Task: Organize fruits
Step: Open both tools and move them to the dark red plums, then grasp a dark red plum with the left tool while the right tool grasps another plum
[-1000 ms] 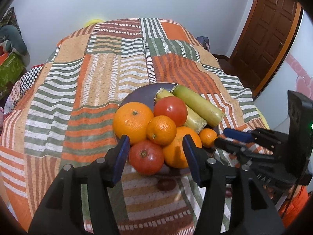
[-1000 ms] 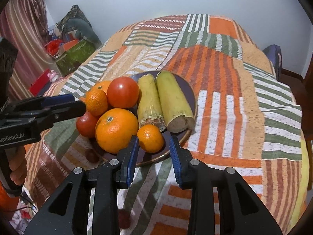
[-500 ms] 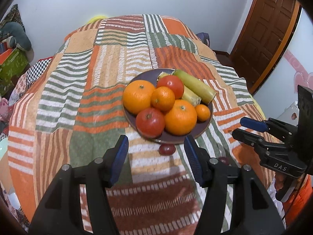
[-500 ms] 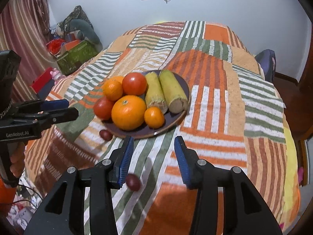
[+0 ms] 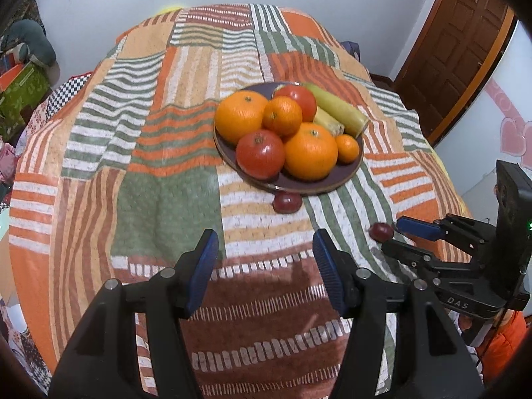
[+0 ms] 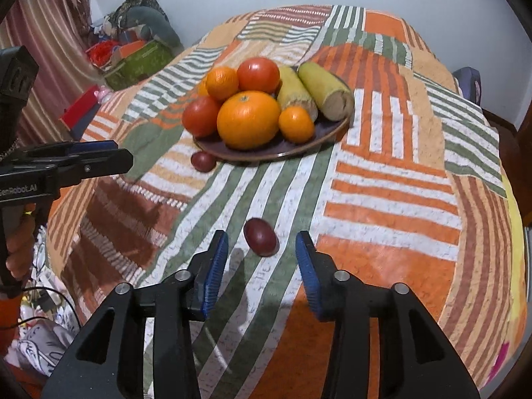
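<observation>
Left wrist view, left to right: striped patchwork bedspread [image 5: 159,153] fills the frame. Left gripper [image 5: 265,267] sits at 6 o'clock, fingers spread, nothing between them, only cloth below. Dark plate [image 5: 345,176] sits just above centre toward 1 o'clock, piled up: big orange [image 5: 240,120] at its 10 o'clock, small orange [image 5: 282,115] beside it, tomato [image 5: 260,153] at 7 o'clock, second big orange [image 5: 311,150] at 5 o'clock, tiny orange [image 5: 346,148] at 3 o'clock, second tomato [image 5: 299,99] and two corn cobs [image 5: 335,109] toward 1 o'clock. One dark red plum [image 5: 286,202] lies on the cloth touching or just off the plate rim at 6 o'clock. A second plum [image 5: 381,231] lies at 4 o'clock from the plate, right at the fingertips of the right gripper [image 5: 395,237], which comes in from 3 o'clock. Wooden door [image 5: 455,50] at 2 o'clock.

Right wrist view, left to right: left gripper [image 6: 123,161] enters at 9 o'clock, held by a hand [image 6: 20,246]; its gap can't be judged edge-on. Green box [image 6: 139,60] on the floor at 10 o'clock. Plate [image 6: 252,153] at 12 o'clock, first plum [image 6: 202,161] at its 8 o'clock edge. Right gripper [image 6: 262,259] at 6 o'clock: fingers apart, jaws have just been closing, not pinching anything. Second plum [image 6: 261,236] lies on the cloth just ahead of the tips, centred in the gap, clear of both pads.
</observation>
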